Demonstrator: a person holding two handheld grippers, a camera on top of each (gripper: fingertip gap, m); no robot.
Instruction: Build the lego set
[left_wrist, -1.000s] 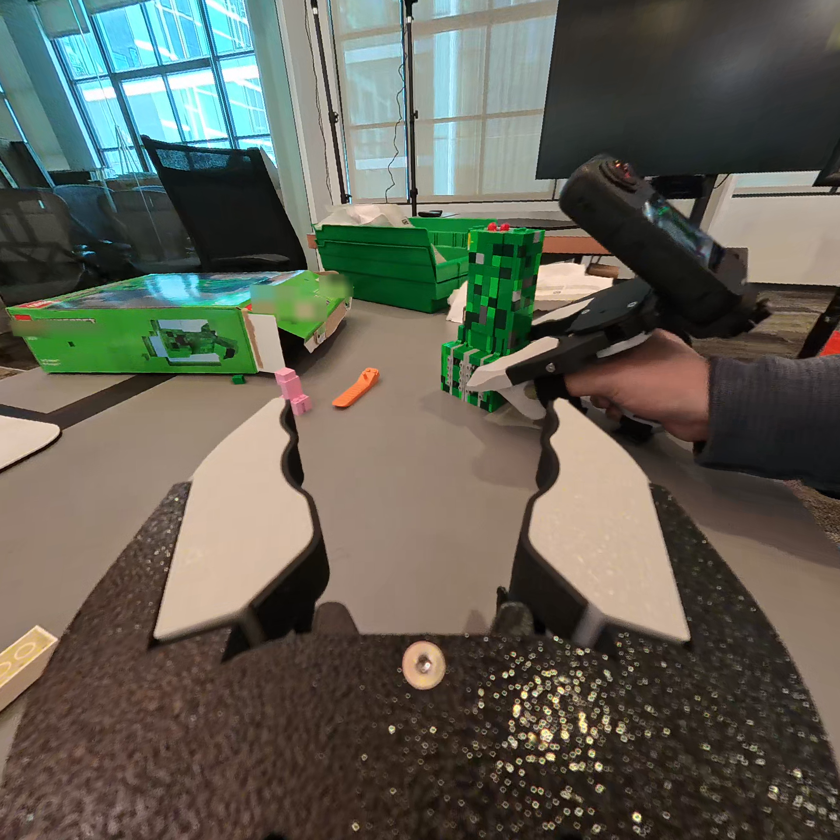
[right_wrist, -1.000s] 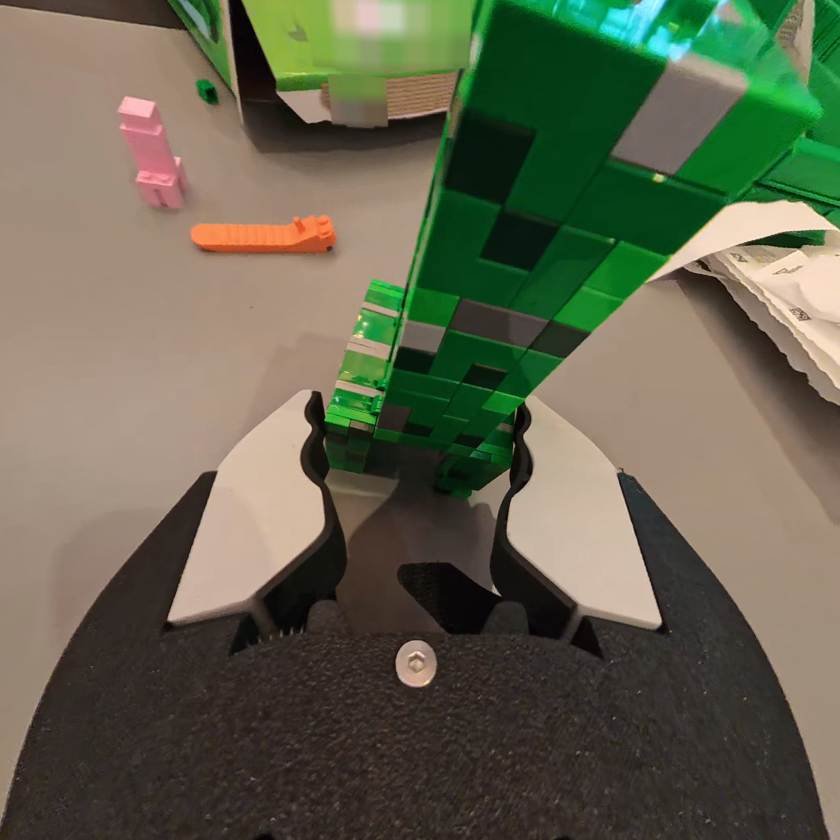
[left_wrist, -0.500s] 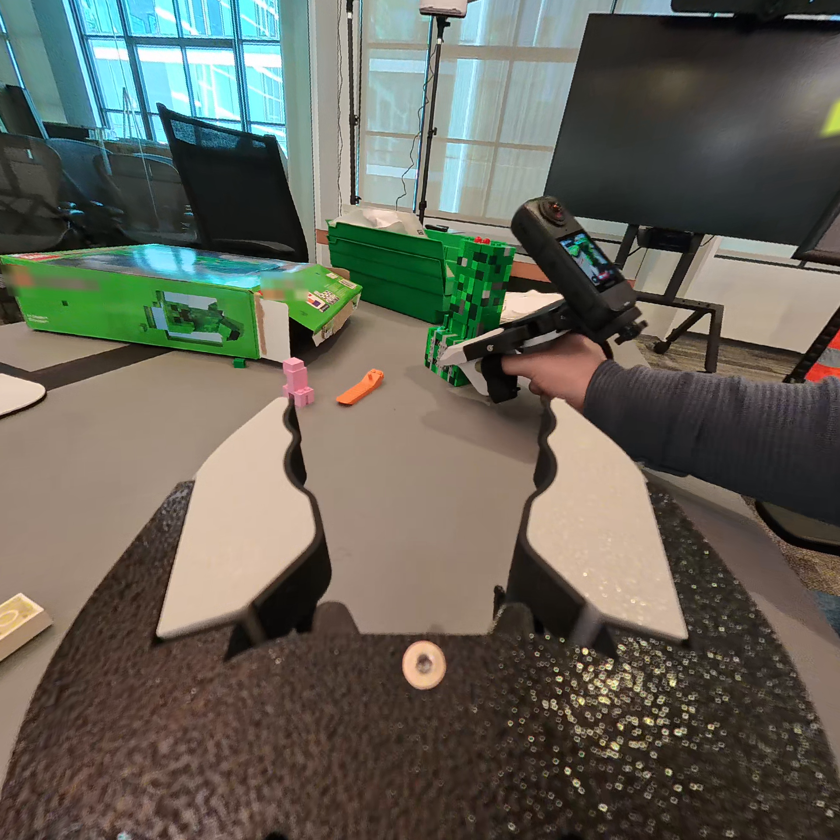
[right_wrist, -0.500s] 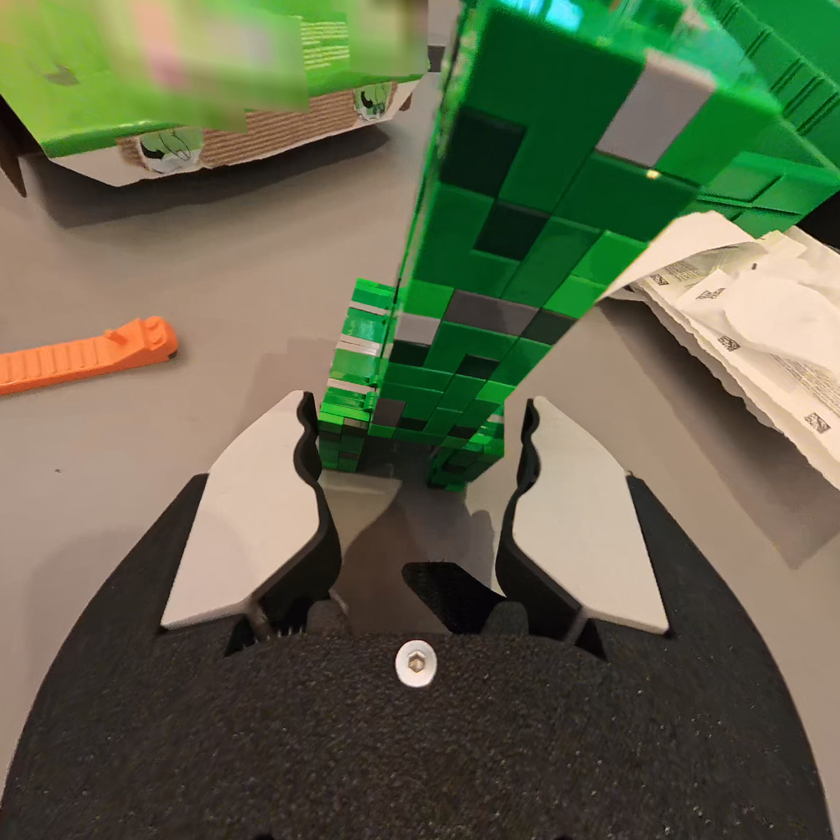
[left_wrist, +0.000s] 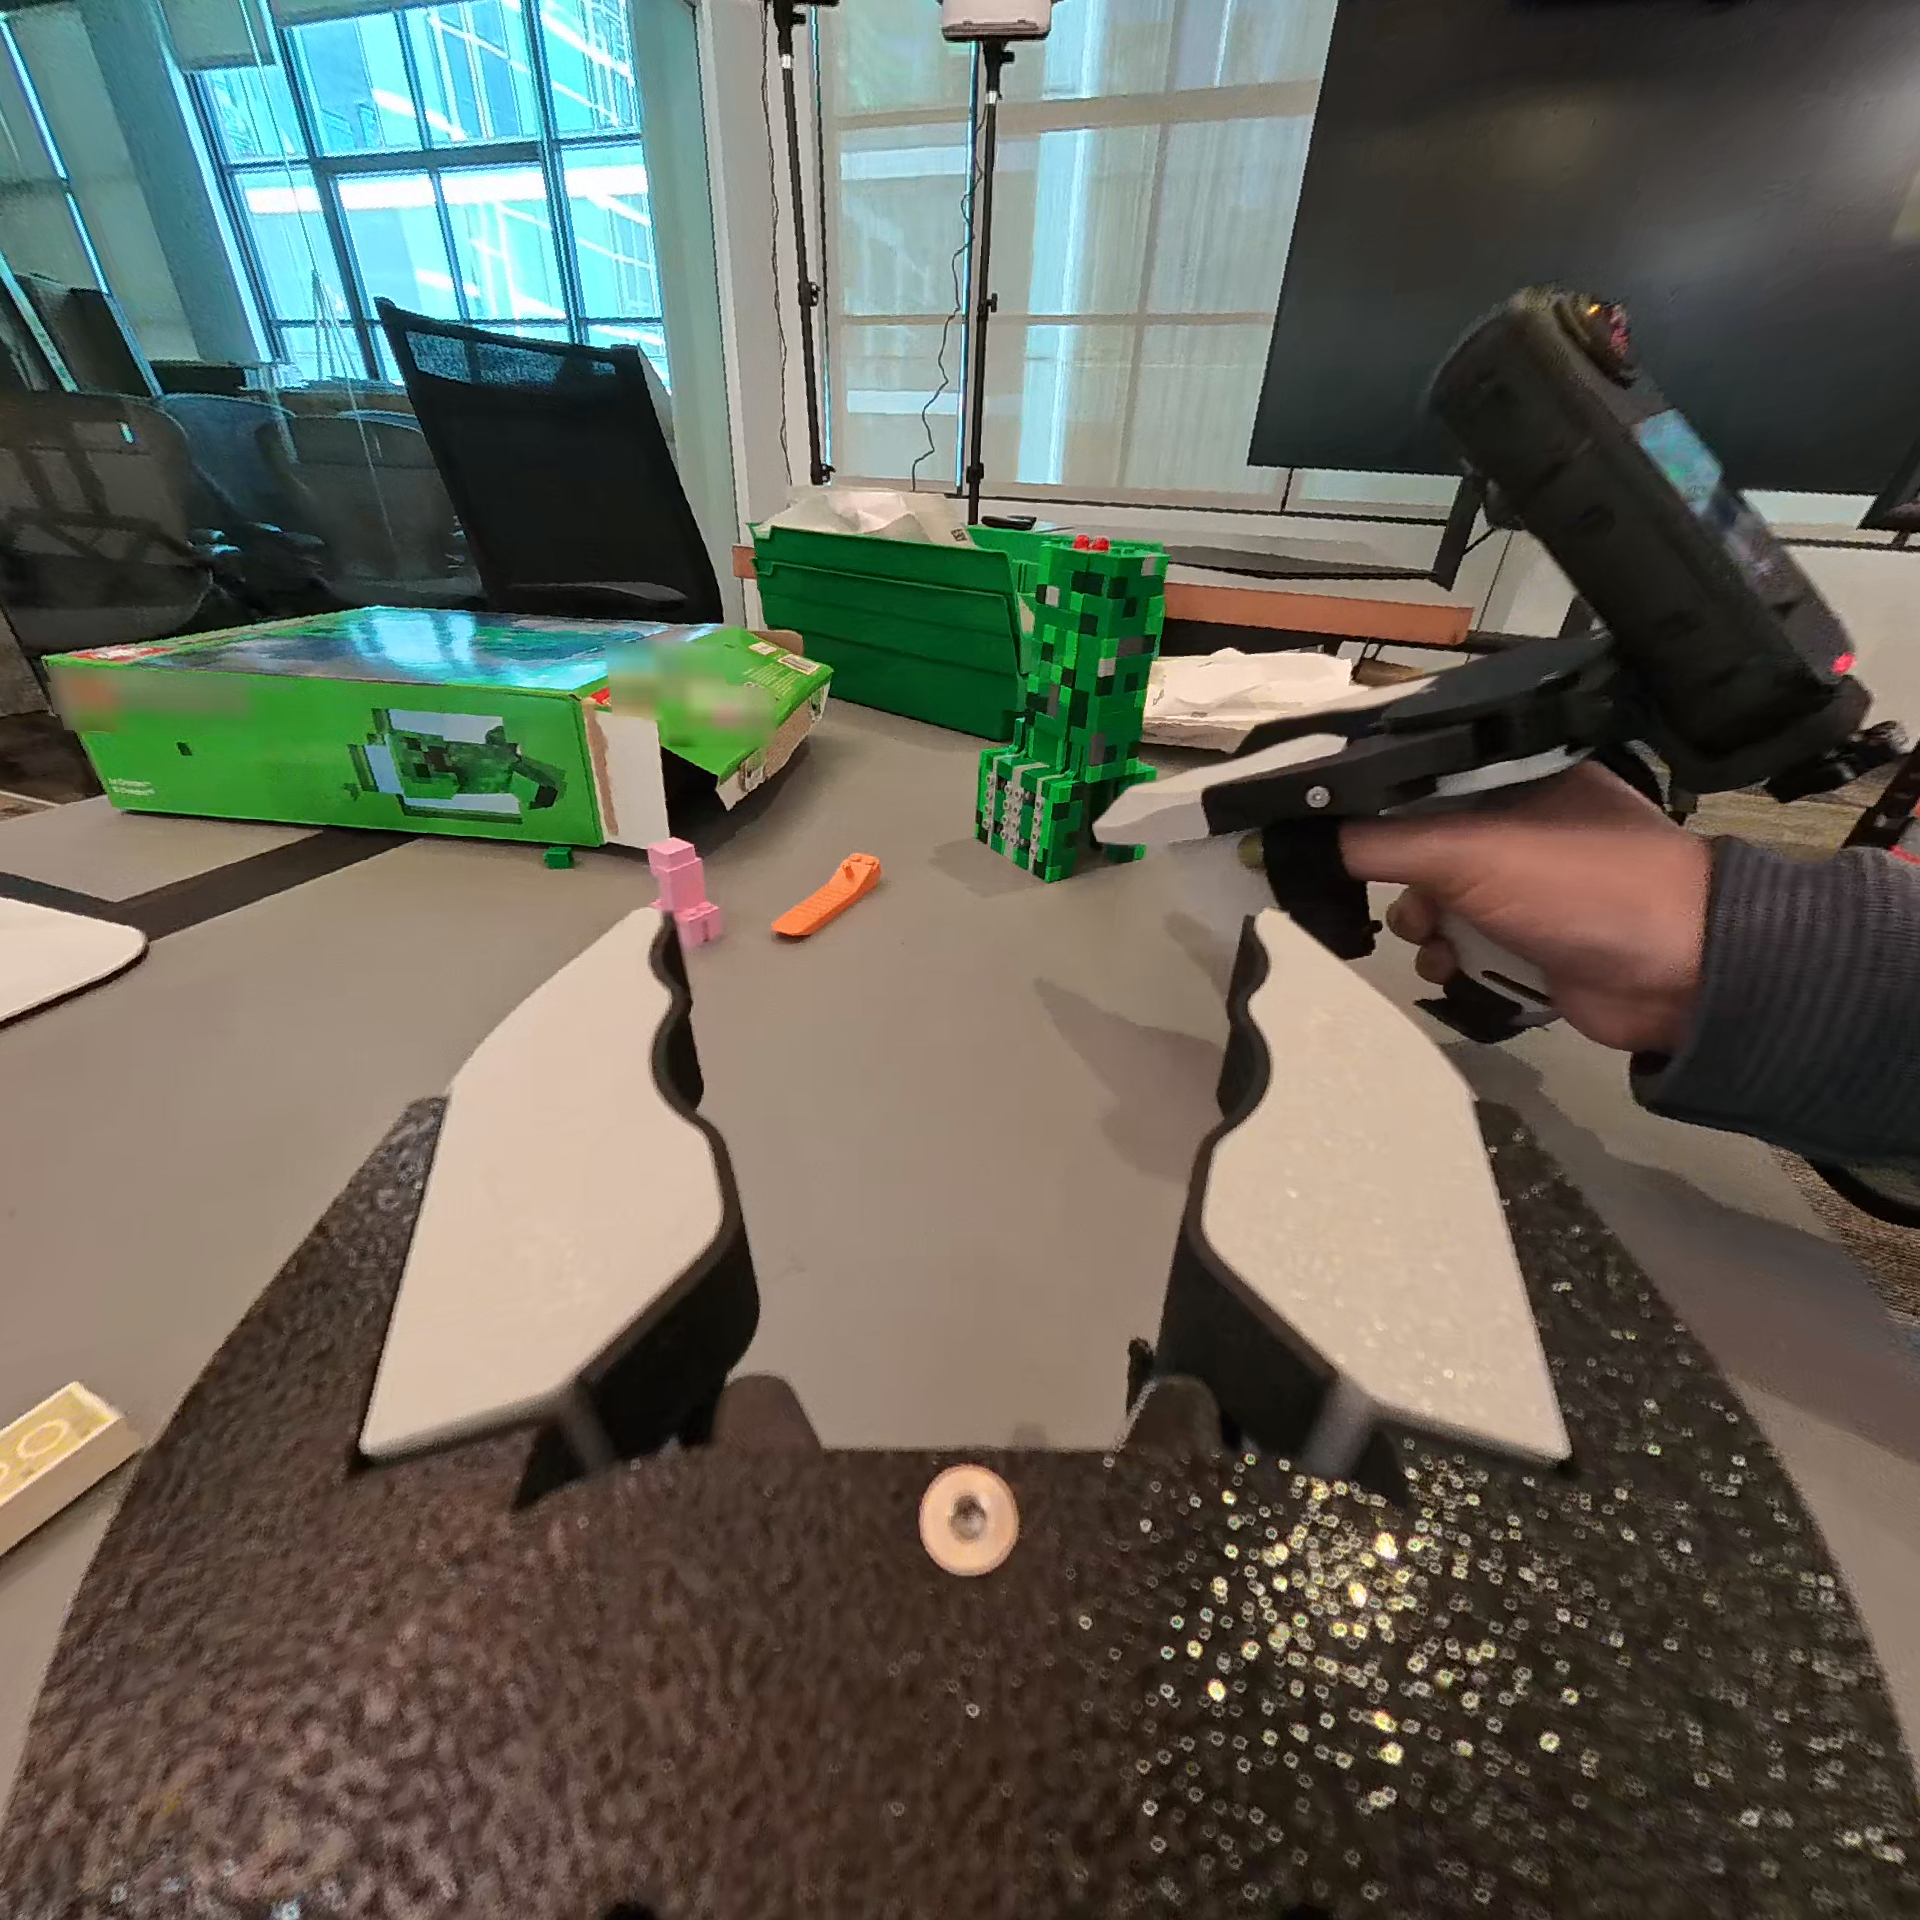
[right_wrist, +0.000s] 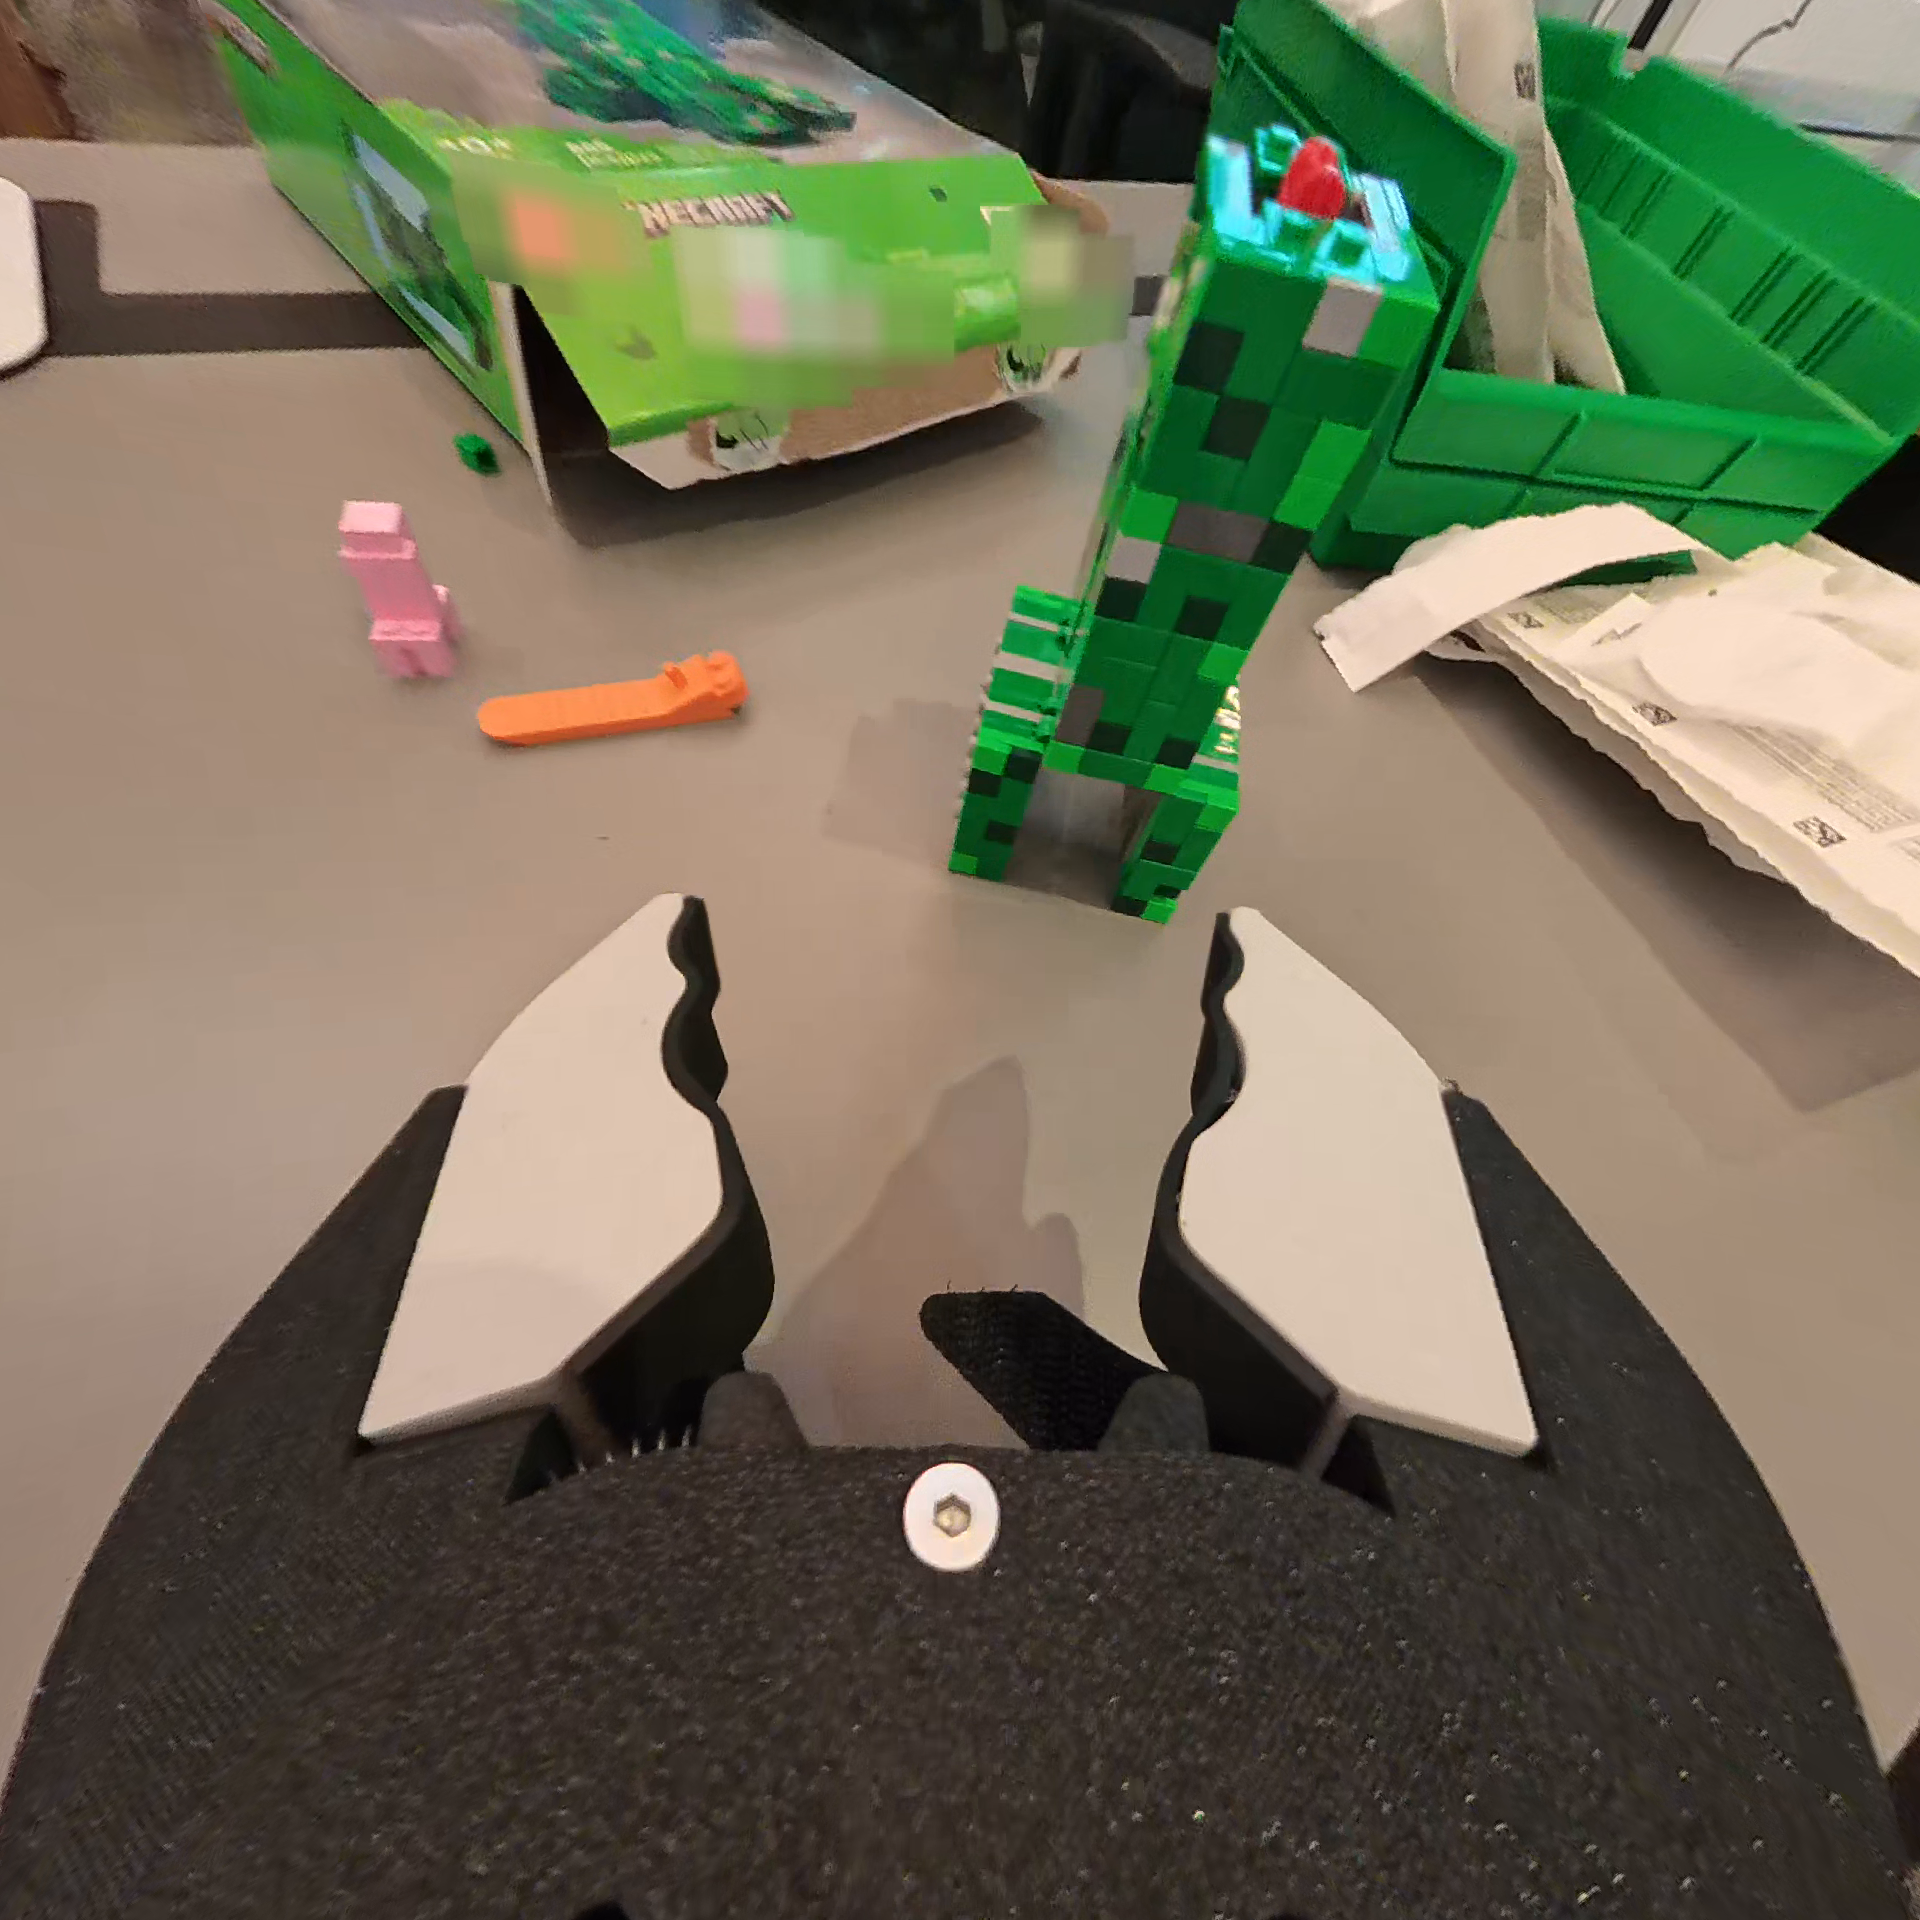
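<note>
Both claws stand wide with nothing between their pads: the left gripper (left_wrist: 956, 935) hovers over bare grey table (left_wrist: 312, 1039), and the right gripper (right_wrist: 956, 914), whose pads flanked the feet of the green brick figure (right_wrist: 1195, 582) a second ago, has opened further and drawn back, leaving the figure upright just ahead. From left to right lie the green box (right_wrist: 644, 312), pink brick figure (right_wrist: 400, 592), orange tool (right_wrist: 613, 707) and white papers (right_wrist: 1714, 707). Only the left wrist view shows the hand (left_wrist: 1558, 914) on the right gripper, the windows (left_wrist: 416, 187) and the dark screen (left_wrist: 1610, 229); only the right wrist view shows the red piece (right_wrist: 1311, 187) on the green figure's top from above.
</note>
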